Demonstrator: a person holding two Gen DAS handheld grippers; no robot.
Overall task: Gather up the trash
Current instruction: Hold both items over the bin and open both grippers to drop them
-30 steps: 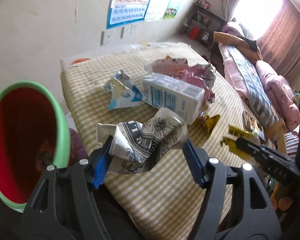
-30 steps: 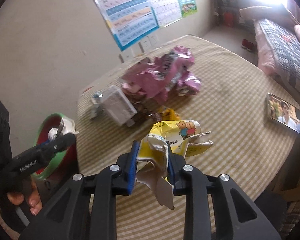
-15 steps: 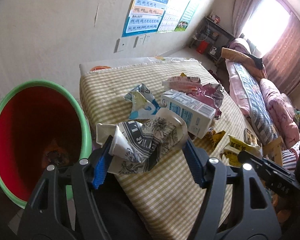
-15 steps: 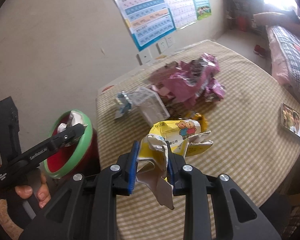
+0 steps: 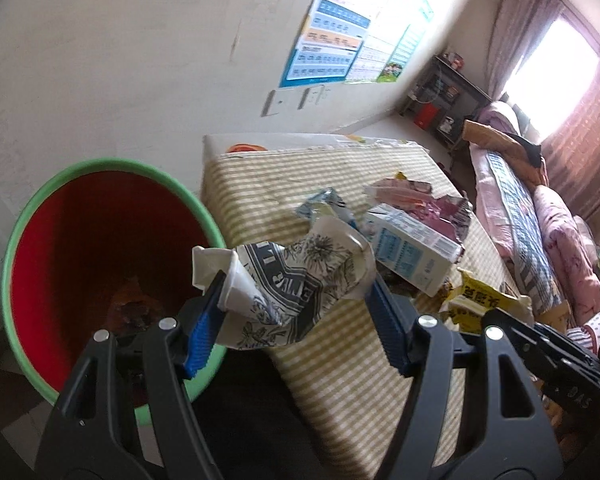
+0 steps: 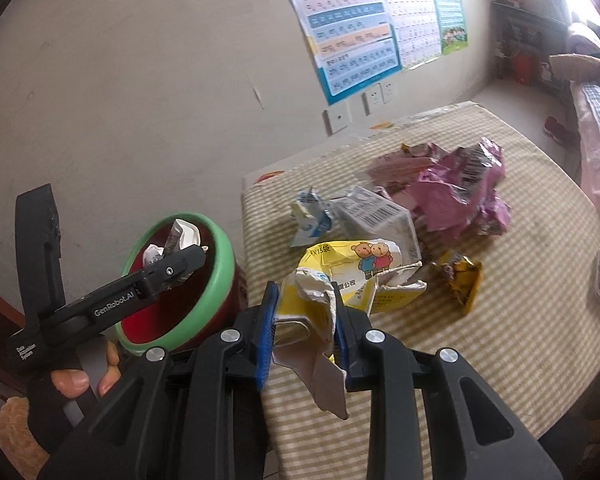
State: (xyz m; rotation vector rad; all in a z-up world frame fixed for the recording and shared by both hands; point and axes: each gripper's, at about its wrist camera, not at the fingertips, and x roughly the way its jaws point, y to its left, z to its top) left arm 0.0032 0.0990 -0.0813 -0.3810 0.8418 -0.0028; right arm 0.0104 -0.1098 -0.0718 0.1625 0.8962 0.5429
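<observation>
Beside the bin [image 5: 16,240] you carry two pieces: left gripper [image 5: 292,312] pinching a crushed cup [image 5: 296,280], right gripper [image 6: 304,336] pinching a yellow wrapper [image 6: 340,268]; carton [image 6: 380,212] and wrappers [image 6: 460,188] remain on the table [image 6: 500,340].

A crushed black-and-white patterned paper cup [image 5: 296,280] hangs over the green-rimmed red bin [image 5: 32,216], a crumpled yellow box [image 6: 340,280] hangs above the checked table's remaining wrappers [image 6: 460,192].
</observation>
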